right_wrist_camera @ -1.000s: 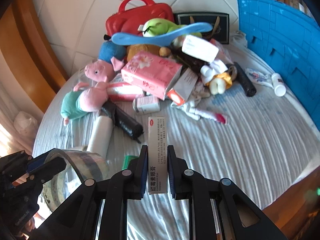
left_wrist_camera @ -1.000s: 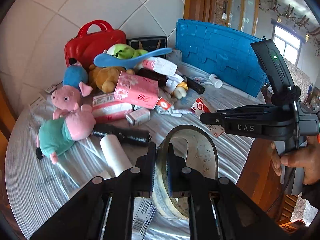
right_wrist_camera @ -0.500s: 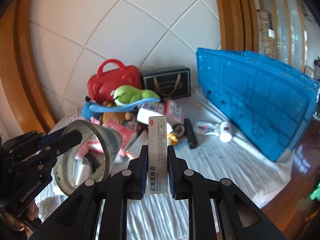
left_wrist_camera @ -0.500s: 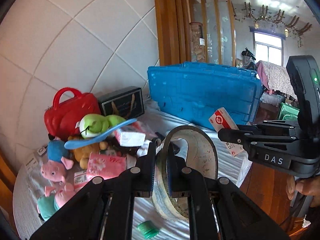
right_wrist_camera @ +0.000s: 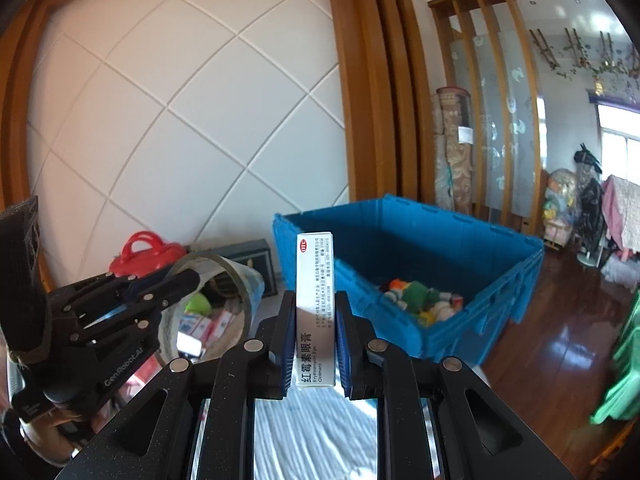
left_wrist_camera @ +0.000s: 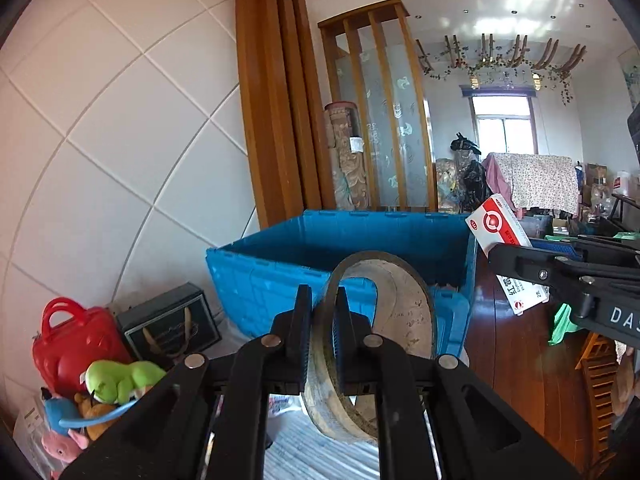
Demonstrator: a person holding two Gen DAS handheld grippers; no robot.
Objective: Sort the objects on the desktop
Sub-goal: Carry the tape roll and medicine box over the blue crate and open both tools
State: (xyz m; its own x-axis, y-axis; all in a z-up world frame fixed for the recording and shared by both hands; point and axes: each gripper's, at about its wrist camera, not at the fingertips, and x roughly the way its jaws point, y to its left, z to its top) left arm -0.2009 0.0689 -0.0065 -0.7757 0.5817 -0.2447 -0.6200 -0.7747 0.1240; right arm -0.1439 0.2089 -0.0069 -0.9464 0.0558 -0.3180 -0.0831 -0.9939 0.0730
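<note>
Left gripper (left_wrist_camera: 320,320) is clamping tight on the wall of a tape roll (left_wrist_camera: 384,320), which is standing on edge between the jaws with its open ring facing sideways, raised off the tabletop (left_wrist_camera: 320,452) and sitting in front of the blue crate (left_wrist_camera: 280,264). Right gripper (right_wrist_camera: 314,324) is pinching shut on a white medicine box (right_wrist_camera: 314,308), held upright with its printed face toward the camera and its top end rising above the fingertips. In the left view that box (left_wrist_camera: 500,228) is showing its red-and-white end, tilted, at the crate's right corner, with the right gripper's black body (left_wrist_camera: 568,276) reaching in from the right edge. In the right view the left gripper (right_wrist_camera: 176,284) is coming in from the left with the tape roll (right_wrist_camera: 216,304) ringed around one finger; part of a hand (right_wrist_camera: 52,440) is showing beneath it at the lower left. The crate (right_wrist_camera: 472,280) is standing open at the far right end of the striped tabletop (right_wrist_camera: 316,432), its rim near the level of both gripper tips; a few soft toys (right_wrist_camera: 420,296) and small items are lying on its bottom. Left of the crate, against the tiled wall, a red case (left_wrist_camera: 76,344) and a dark box (left_wrist_camera: 168,324) are standing side by side, with a green plush (left_wrist_camera: 120,376), a blue scoop (left_wrist_camera: 92,418) and a pink plush (left_wrist_camera: 60,446) piling in front of them. Wooden floor (right_wrist_camera: 552,340) is showing beyond the crate.
</note>
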